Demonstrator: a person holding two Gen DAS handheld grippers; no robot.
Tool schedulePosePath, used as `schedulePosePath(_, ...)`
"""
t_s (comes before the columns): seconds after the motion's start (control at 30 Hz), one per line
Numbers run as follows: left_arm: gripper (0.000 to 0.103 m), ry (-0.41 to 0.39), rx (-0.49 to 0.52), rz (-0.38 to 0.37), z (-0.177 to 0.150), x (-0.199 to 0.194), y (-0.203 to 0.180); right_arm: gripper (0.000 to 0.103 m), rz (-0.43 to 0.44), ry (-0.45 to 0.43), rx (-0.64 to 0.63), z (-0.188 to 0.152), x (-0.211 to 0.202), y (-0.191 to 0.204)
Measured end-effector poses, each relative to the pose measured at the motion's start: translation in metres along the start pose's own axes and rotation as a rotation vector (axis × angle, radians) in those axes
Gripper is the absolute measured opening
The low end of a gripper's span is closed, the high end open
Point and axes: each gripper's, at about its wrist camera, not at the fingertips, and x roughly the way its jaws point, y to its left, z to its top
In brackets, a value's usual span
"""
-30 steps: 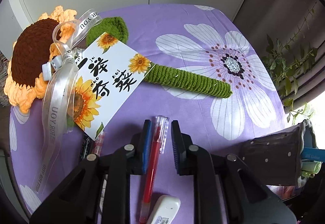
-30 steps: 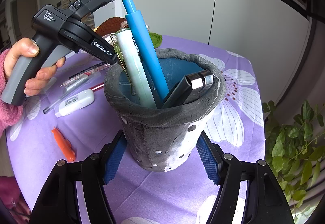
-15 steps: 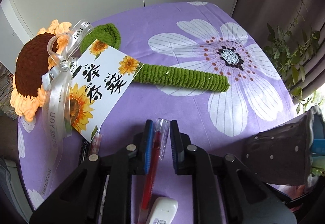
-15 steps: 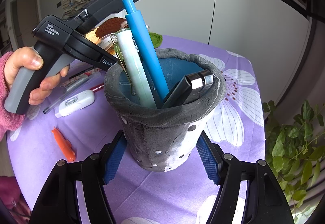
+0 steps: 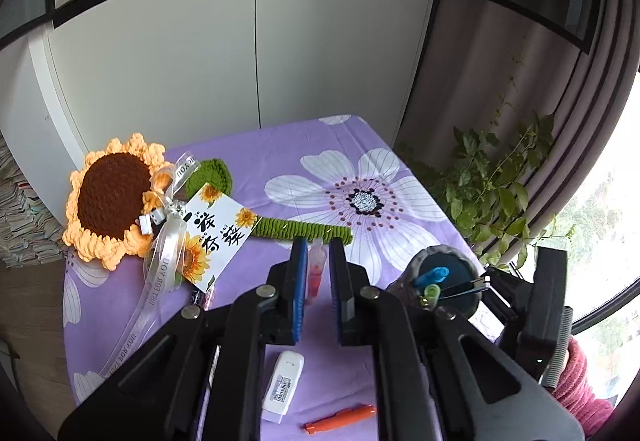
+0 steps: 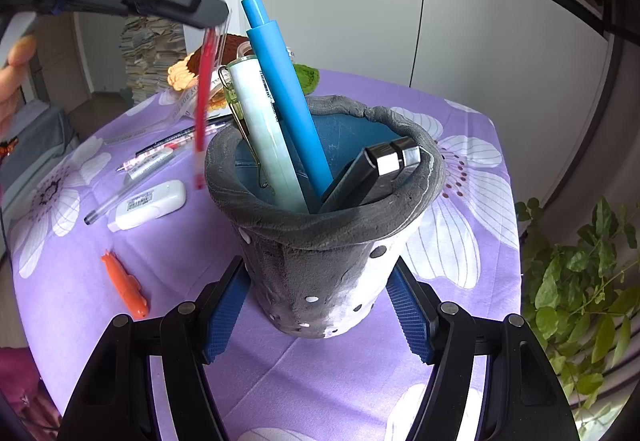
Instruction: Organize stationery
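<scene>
while the left gripper (image 5: 317, 283) grips a red pen (image 6: 202, 109) above the bench (image 6: 80, 253),
the right gripper (image 6: 316, 315) clasps the grey pen pot (image 6: 320, 253).

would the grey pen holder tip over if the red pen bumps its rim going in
Possibly. The grey pen holder narrows toward its base, and the blue pen leans out tall above it, so it looks top-heavy. The right gripper brackets its base, probably steadying it against the red pen.
</scene>
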Motion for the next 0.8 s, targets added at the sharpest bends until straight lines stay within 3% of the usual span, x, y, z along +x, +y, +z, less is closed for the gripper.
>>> schedulePosePath(0.2, 0.008, -0.069, 0.052, -0.008, 0.008, -0.023, -0.018, 0.07, -0.001, -0.001, 0.0, 0.0, 0.0, -0.001)
schedulePosePath(0.3, 0.011, -0.047, 0.061, -0.002, 0.005, -0.015, -0.02, 0.07, -0.002, -0.002, 0.001, 0.0, 0.0, -0.001)
schedulePosePath(0.47, 0.011, 0.124, 0.026, 0.01, -0.02, 0.03, -0.013, 0.07, 0.0, -0.005, 0.003, 0.0, -0.001, -0.002)
schedulePosePath(0.67, 0.012, 0.271, 0.031, -0.049, -0.073, 0.063, -0.02, 0.071, -0.005, -0.007, 0.005, 0.0, -0.004, -0.001)
schedulePosePath(0.8, 0.033, 0.304, 0.071, -0.03, -0.095, 0.076, -0.031, 0.071, -0.005, -0.008, 0.005, 0.001, -0.003, -0.001)
